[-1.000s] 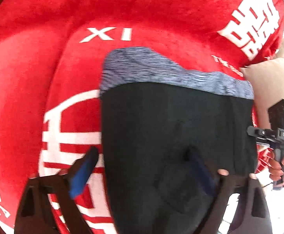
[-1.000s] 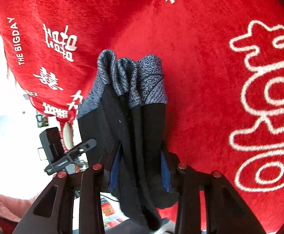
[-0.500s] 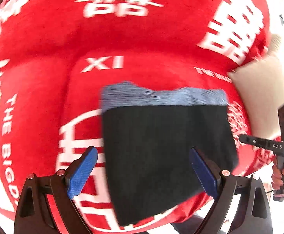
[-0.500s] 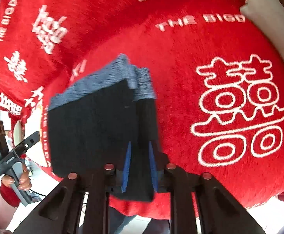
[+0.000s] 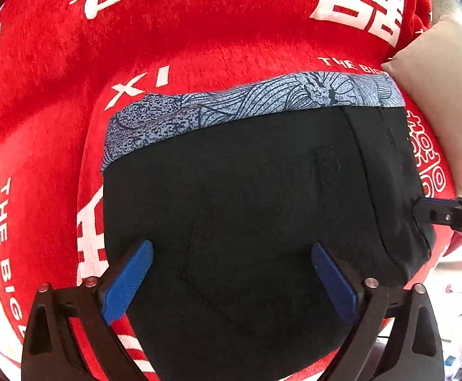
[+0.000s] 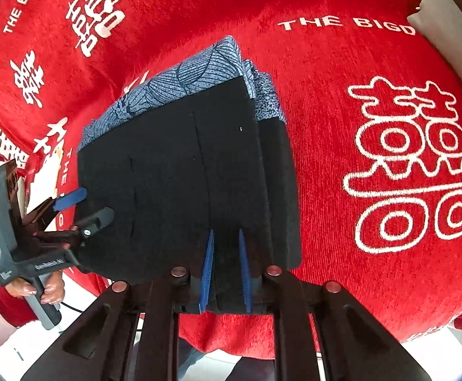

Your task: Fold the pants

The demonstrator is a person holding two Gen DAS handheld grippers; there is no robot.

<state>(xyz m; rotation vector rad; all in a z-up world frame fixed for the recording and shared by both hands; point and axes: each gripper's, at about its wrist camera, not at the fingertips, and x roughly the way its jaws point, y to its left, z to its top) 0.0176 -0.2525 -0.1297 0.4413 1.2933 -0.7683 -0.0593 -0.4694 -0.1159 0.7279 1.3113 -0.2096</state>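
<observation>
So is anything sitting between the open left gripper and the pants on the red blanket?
Nothing visible. The left gripper hangs open directly over the black pants, with only dark cloth between its blue pads. The right gripper is already shut on the pants' near edge, off to the side. The beige cushion lies beyond the waistband corner.

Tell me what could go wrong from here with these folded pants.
The right gripper is shut on the near edge of the pants, so pulling away before it opens could drag the fold apart. The layers near the patterned waistband look uneven and might slip further. The left gripper stands open over the fabric; closing it now could bunch the top layer on the red cover.
</observation>
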